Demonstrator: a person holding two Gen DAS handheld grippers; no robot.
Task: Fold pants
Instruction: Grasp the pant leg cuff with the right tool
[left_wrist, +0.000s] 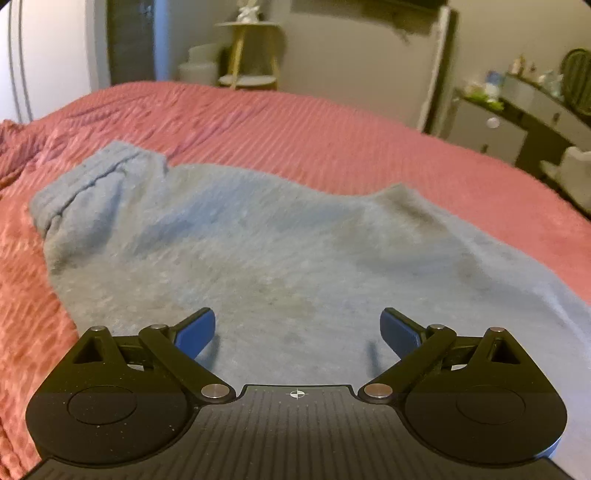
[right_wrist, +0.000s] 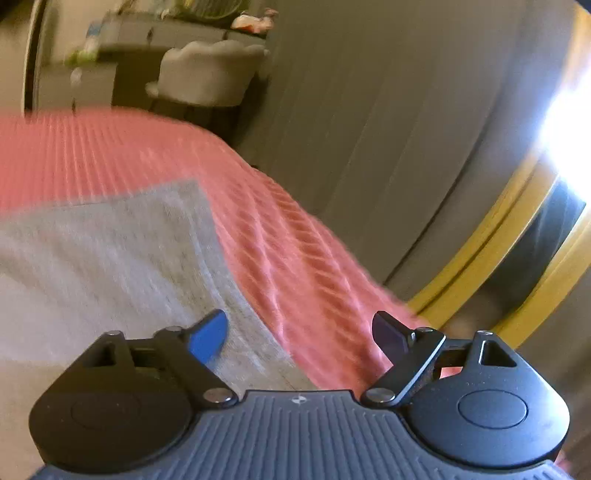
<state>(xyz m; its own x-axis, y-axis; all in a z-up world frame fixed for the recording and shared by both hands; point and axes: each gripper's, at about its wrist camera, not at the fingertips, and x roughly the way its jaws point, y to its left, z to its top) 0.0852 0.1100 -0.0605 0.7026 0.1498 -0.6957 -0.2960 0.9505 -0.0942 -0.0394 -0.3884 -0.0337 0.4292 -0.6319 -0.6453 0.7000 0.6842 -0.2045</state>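
Note:
Light grey-blue pants (left_wrist: 236, 240) lie spread on a pink ribbed bedspread (left_wrist: 332, 125), with a bunched cuff or waistband end (left_wrist: 92, 184) at the far left. My left gripper (left_wrist: 297, 328) is open and empty, hovering just above the cloth. In the right wrist view the pants (right_wrist: 103, 258) end in a straight hem edge on the bedspread (right_wrist: 288, 251). My right gripper (right_wrist: 303, 332) is open and empty, straddling that edge, its left fingertip (right_wrist: 208, 336) over the cloth and the right over the bedspread.
The bed edge drops off at the right (right_wrist: 332, 236) to a grey floor (right_wrist: 388, 129). A yellow-framed mirror (right_wrist: 517, 251) leans there. A grey chair (right_wrist: 207, 70) and dresser (left_wrist: 524, 107) stand beyond the bed, and a small side table (left_wrist: 251, 51) at the back.

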